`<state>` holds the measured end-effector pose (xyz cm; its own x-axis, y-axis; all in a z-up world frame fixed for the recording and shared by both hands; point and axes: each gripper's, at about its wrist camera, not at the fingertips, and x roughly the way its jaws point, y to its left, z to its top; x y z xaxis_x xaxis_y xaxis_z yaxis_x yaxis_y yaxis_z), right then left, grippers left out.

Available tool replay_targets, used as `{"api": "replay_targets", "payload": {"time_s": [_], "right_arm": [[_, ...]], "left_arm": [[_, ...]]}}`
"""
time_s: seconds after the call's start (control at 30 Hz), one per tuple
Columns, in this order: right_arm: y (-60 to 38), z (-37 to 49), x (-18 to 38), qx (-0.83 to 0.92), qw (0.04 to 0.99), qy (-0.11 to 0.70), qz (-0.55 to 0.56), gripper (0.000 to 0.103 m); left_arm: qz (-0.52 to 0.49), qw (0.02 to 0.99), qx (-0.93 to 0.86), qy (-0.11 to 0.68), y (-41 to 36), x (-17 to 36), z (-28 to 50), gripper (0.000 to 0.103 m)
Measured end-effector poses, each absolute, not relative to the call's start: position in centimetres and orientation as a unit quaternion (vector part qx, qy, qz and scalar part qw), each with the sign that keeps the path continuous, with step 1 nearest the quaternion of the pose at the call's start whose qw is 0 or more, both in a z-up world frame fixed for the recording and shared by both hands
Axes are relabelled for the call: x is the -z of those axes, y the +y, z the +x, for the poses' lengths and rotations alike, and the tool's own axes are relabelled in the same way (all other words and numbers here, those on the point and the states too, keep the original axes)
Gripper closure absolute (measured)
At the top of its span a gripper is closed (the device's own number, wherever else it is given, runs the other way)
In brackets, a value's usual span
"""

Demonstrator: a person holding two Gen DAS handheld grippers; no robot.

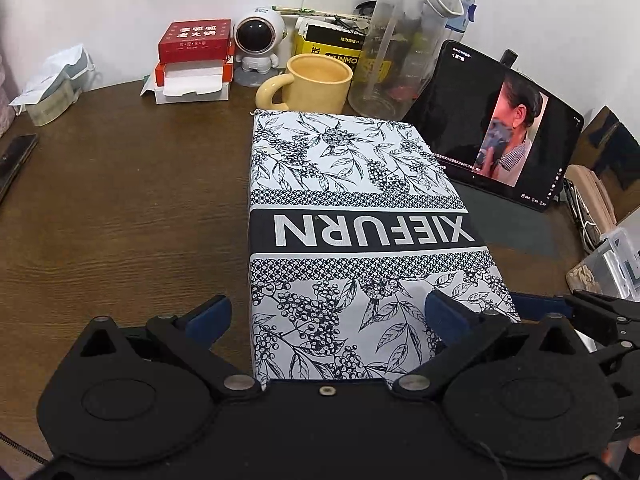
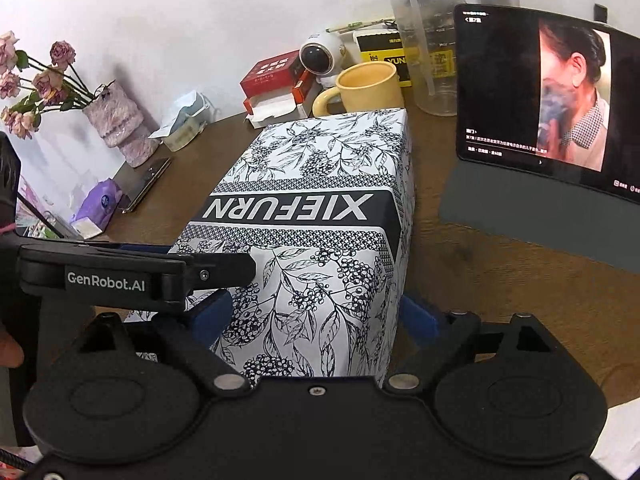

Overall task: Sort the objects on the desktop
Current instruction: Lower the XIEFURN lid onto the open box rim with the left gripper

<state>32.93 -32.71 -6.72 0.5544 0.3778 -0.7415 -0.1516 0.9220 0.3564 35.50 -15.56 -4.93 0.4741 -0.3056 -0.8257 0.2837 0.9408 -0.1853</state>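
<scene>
A long black-and-white leaf-patterned box (image 1: 352, 184) (image 2: 316, 208) marked XIEFURN lies on the dark wooden desk (image 1: 120, 220), its near end right at both grippers. My left gripper (image 1: 326, 312) is open wide. Its left finger (image 1: 210, 316) is beside the box's left side with a small gap, and its right finger (image 1: 444, 312) lies over the box top. My right gripper (image 2: 314, 314) is also open wide, with its right finger (image 2: 418, 316) beside the box's right side. The left gripper's body (image 2: 140, 272) crosses the box's near left corner.
Just behind the box stand a yellow mug (image 1: 316, 84), a clear bottle (image 1: 404, 48) and a propped tablet (image 1: 492, 128). Red boxes (image 1: 194, 40) and an astronaut figure (image 1: 258, 44) line the wall. A phone (image 2: 146, 184), a vase of dried roses (image 2: 120, 124) and a purple tissue pack (image 2: 100, 204) sit left.
</scene>
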Motion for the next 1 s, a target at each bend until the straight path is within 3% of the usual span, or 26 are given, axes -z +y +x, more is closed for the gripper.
{"api": "replay_targets", "payload": {"time_s": [1.0], "right_arm": [[-32.4,31.1,5.9,-0.191,0.852,0.465,0.148,0.009]], "left_arm": [[-0.035,0.839,0.194,0.507,-14.9,4.4,33.4,0.0]]}}
